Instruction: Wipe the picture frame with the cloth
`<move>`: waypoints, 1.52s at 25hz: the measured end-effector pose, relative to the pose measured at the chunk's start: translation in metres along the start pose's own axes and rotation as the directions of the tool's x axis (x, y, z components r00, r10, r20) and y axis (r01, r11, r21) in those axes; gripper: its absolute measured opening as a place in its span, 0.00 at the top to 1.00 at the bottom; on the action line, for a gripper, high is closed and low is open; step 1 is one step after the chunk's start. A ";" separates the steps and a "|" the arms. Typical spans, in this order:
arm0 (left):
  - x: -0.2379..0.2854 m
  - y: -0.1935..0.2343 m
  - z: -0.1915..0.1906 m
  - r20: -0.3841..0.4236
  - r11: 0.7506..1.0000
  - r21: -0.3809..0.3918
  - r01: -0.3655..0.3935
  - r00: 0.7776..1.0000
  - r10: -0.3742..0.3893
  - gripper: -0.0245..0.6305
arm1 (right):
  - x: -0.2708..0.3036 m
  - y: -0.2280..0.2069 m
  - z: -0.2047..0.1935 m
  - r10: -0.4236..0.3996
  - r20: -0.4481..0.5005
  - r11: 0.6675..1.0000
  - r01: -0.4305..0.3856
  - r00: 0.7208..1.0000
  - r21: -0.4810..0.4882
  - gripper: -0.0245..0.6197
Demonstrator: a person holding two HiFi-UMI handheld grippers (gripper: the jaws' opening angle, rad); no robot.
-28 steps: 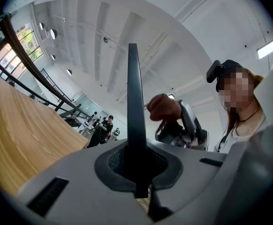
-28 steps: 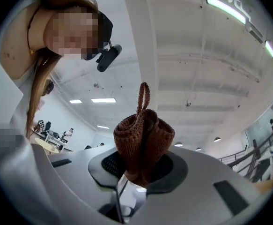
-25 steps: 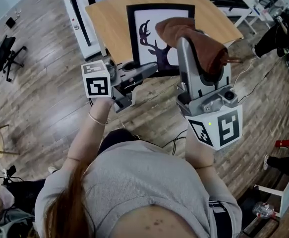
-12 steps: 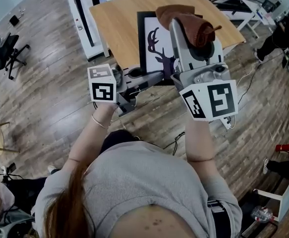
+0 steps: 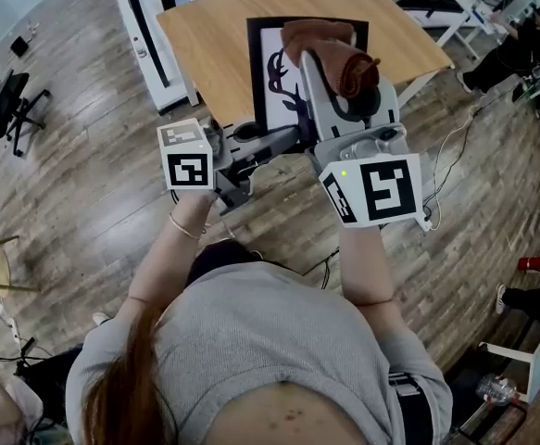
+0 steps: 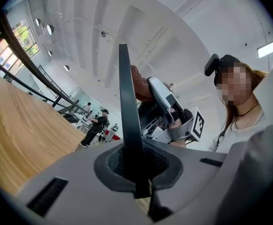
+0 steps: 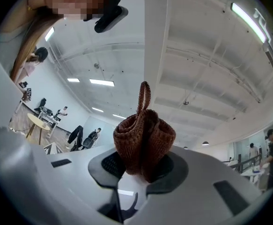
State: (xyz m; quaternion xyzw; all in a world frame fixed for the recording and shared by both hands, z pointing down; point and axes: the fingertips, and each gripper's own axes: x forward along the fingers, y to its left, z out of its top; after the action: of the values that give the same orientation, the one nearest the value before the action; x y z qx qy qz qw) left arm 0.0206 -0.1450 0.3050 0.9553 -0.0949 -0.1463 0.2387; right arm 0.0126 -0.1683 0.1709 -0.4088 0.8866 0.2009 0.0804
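Note:
The black picture frame (image 5: 258, 72) with a deer silhouette stands tilted on the wooden table (image 5: 209, 35). My left gripper (image 5: 286, 139) is shut on the frame's lower edge. In the left gripper view that frame edge (image 6: 127, 125) rises as a dark strip out of the closed left gripper (image 6: 137, 168). A brown knitted cloth (image 5: 330, 44) is bunched in my right gripper (image 5: 345, 74), which is shut on it and lies over the frame's front. In the right gripper view the cloth (image 7: 144, 142) bulges up from the right gripper (image 7: 143, 167). The cloth and arm hide part of the picture.
The table's white legs (image 5: 144, 35) stand on a wood plank floor. An office chair (image 5: 1, 100) is at the far left, cables (image 5: 450, 151) trail on the floor at the right, and a person (image 5: 515, 54) crouches at the top right.
My right gripper has carried the cloth leftward and lower across the front of the frame. The left gripper and the frame have stayed put.

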 end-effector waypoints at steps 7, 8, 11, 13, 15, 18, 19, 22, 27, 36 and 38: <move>0.000 0.002 -0.002 0.001 1.000 -0.003 -0.005 1.000 0.005 0.93 | -0.007 0.002 -0.010 0.000 -0.033 0.999 0.001 0.999 0.040 0.81; 0.000 0.003 -0.002 0.003 1.000 -0.005 -0.008 1.000 0.008 0.93 | -0.009 0.003 -0.012 0.005 -0.040 0.999 -0.003 0.999 0.048 0.81; 0.000 0.004 -0.002 0.011 1.000 -0.009 -0.014 1.000 0.014 0.93 | -0.014 0.005 -0.019 0.019 -0.052 0.998 -0.015 0.998 0.068 0.81; 0.000 0.004 -0.001 0.015 1.000 -0.008 -0.020 1.000 0.020 0.93 | -0.017 0.007 -0.020 0.024 -0.057 0.997 -0.020 0.998 0.079 0.81; -0.001 0.003 0.000 0.018 1.000 -0.007 -0.025 1.000 0.025 0.93 | -0.021 0.009 -0.022 0.030 -0.065 0.996 -0.025 0.997 0.088 0.81; -0.001 0.003 0.000 0.021 1.000 -0.008 -0.030 0.999 0.030 0.93 | -0.025 0.012 -0.027 0.042 -0.084 0.994 -0.033 0.996 0.103 0.81; -0.001 0.003 0.000 0.021 0.999 -0.009 -0.032 0.999 0.032 0.93 | -0.026 0.013 -0.029 0.046 -0.092 0.993 -0.036 0.995 0.109 0.81; -0.001 0.006 -0.002 0.017 0.999 -0.008 -0.039 0.999 0.039 0.93 | -0.032 0.014 -0.036 0.057 -0.113 0.991 -0.042 0.992 0.126 0.81; -0.002 0.007 0.000 0.022 0.998 0.003 -0.057 0.998 0.057 0.93 | -0.044 0.019 -0.044 0.072 -0.134 0.988 -0.053 0.988 0.147 0.81; -0.002 0.006 0.002 0.038 0.998 0.008 -0.058 0.998 0.058 0.93 | -0.058 0.025 -0.051 0.091 -0.165 0.985 -0.065 0.982 0.160 0.81; -0.002 0.005 0.002 0.042 0.998 0.008 -0.059 0.997 0.059 0.93 | -0.060 0.026 -0.053 0.097 -0.171 0.984 -0.068 0.981 0.163 0.81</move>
State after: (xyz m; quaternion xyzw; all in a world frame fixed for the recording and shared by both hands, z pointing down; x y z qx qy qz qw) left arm 0.0179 -0.1499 0.3064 0.9499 -0.1286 -0.1586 0.2366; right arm 0.0332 -0.1331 0.2447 -0.3804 0.9195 0.0966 0.0241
